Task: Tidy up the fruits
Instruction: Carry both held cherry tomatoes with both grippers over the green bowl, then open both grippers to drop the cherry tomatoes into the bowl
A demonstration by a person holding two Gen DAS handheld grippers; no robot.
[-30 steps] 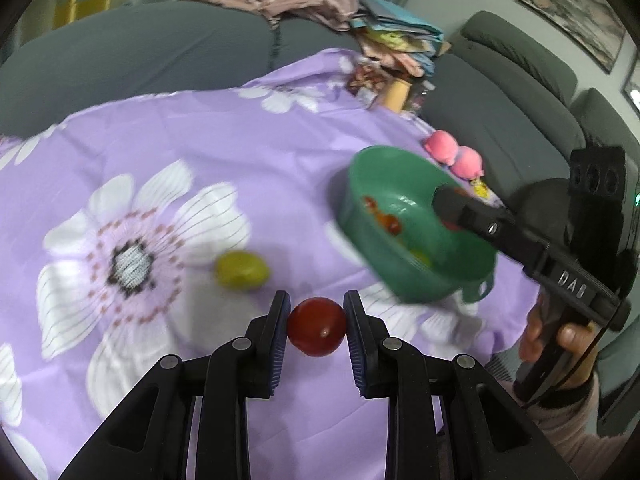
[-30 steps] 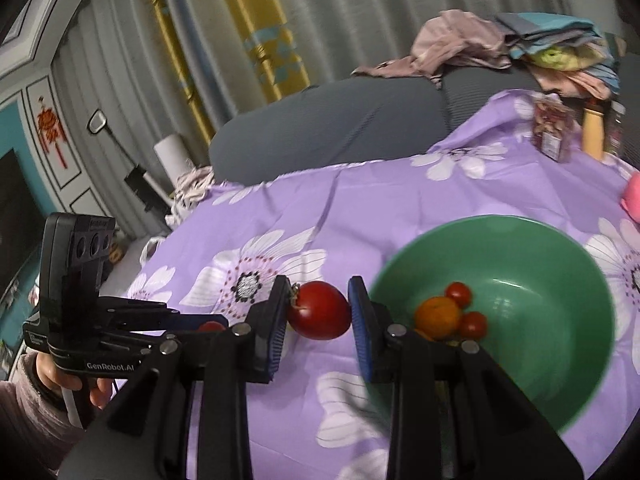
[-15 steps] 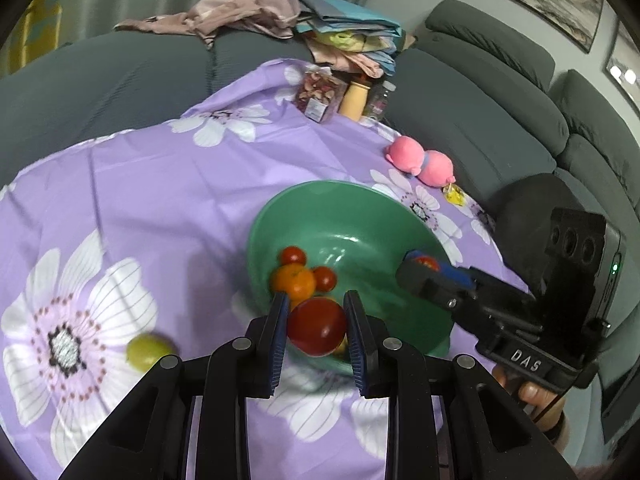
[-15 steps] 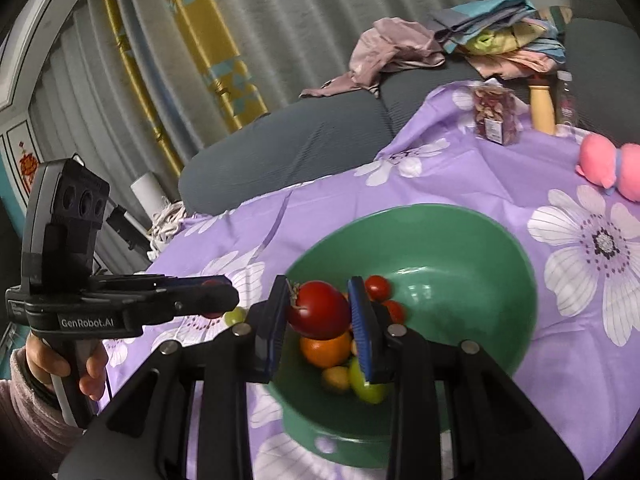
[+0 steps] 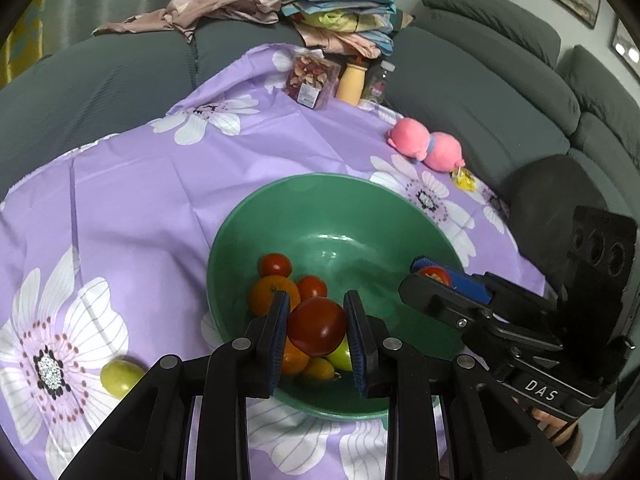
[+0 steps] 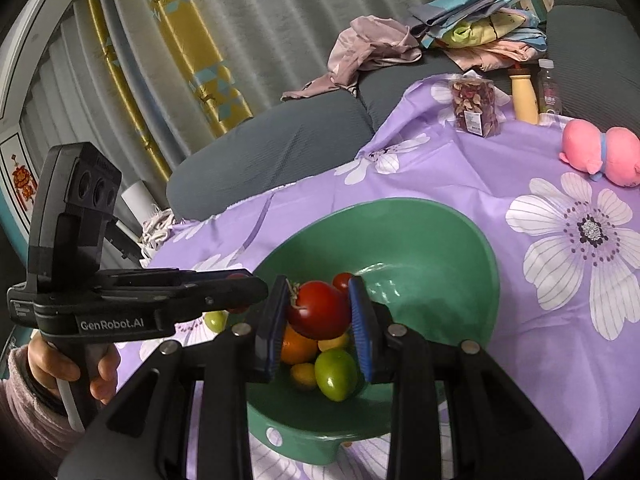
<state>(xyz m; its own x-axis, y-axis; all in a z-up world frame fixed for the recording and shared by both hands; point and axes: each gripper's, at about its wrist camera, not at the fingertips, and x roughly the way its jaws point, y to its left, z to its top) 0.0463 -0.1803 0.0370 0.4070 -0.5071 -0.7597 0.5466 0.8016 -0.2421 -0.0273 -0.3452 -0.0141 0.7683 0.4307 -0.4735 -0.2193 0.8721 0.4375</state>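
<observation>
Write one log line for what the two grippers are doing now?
left gripper: shut on red tomato | right gripper: shut on stemmed red tomato | both over green bowl

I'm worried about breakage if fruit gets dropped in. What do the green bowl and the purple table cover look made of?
Green bowl: probably plastic, glossy; soft highlights inside, a moulded tab with a hole at the rim.
Purple cover: thin woven fabric, matte; creases, fold lines and a draping edge show, with printed flowers.
</observation>
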